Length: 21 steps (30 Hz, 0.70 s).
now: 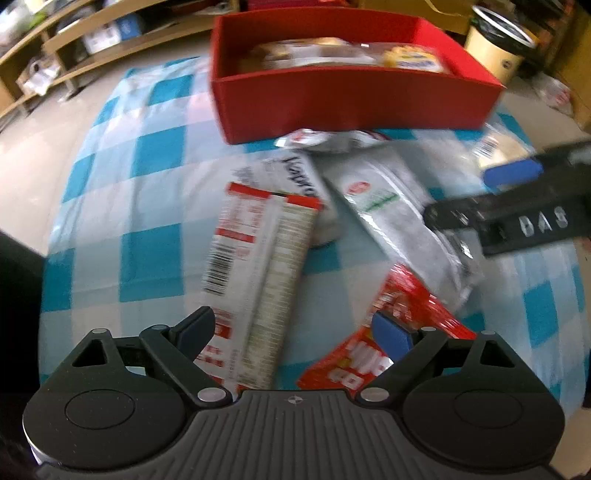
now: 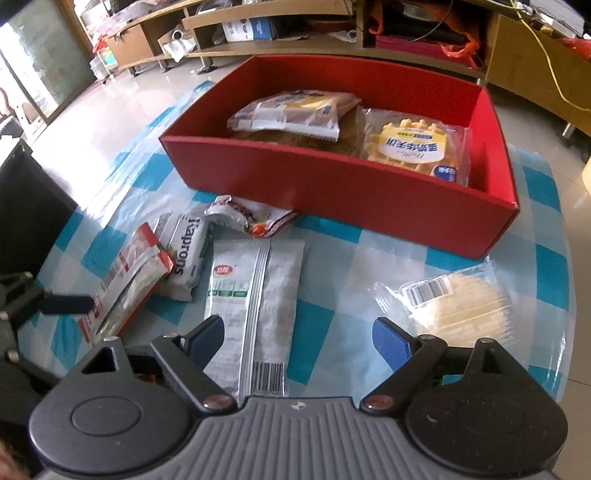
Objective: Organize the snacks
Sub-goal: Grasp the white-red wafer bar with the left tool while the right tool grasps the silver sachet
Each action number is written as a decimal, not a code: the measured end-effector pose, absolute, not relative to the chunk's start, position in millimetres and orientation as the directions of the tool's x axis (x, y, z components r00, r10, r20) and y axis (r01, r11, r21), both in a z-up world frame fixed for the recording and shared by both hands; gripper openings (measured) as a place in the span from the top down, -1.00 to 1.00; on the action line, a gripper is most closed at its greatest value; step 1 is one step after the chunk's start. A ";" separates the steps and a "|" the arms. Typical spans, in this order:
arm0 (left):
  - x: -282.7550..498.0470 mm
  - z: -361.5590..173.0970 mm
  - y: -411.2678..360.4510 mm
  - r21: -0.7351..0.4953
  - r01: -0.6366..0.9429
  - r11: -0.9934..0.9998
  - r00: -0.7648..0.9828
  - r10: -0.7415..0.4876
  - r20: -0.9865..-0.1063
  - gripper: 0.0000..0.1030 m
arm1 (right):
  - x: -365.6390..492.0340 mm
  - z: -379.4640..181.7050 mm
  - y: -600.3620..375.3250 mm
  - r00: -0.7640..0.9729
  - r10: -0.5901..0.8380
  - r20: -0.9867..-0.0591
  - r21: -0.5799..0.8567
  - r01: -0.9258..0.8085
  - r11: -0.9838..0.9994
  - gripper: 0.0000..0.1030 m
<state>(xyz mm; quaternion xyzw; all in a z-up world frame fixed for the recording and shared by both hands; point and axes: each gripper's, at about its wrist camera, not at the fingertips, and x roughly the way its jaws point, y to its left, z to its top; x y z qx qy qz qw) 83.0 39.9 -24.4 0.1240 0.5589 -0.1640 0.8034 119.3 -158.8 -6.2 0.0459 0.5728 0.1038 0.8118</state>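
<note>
A red box (image 2: 332, 192) (image 1: 354, 99) stands at the back of the checked tablecloth and holds a waffle pack (image 2: 413, 151) and a brown-and-white bread pack (image 2: 295, 110). In front lie loose snacks: a red-and-white cracker pack (image 1: 258, 266) (image 2: 125, 280), a white Kaprons pack (image 2: 192, 254), a silver pack with green print (image 2: 255, 306) (image 1: 399, 221), a red packet (image 1: 406, 317) and a clear pack of round wafers (image 2: 458, 306). My left gripper (image 1: 295, 328) is open above the cracker pack. My right gripper (image 2: 299, 336) is open above the silver pack.
A crumpled red-and-silver wrapper (image 2: 251, 218) lies against the box front. Wooden shelves (image 2: 258, 22) run along the back on a tiled floor. A cream bin (image 1: 495, 44) stands at the back right. A dark object (image 2: 29, 206) sits at the table's left.
</note>
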 end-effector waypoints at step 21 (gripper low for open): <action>113.6 -35.3 59.8 0.035 0.284 0.958 0.326 -0.062 -0.943 -0.81 | 123.5 -36.1 -115.0 0.321 0.153 -0.935 0.091 -0.198 0.976 -0.90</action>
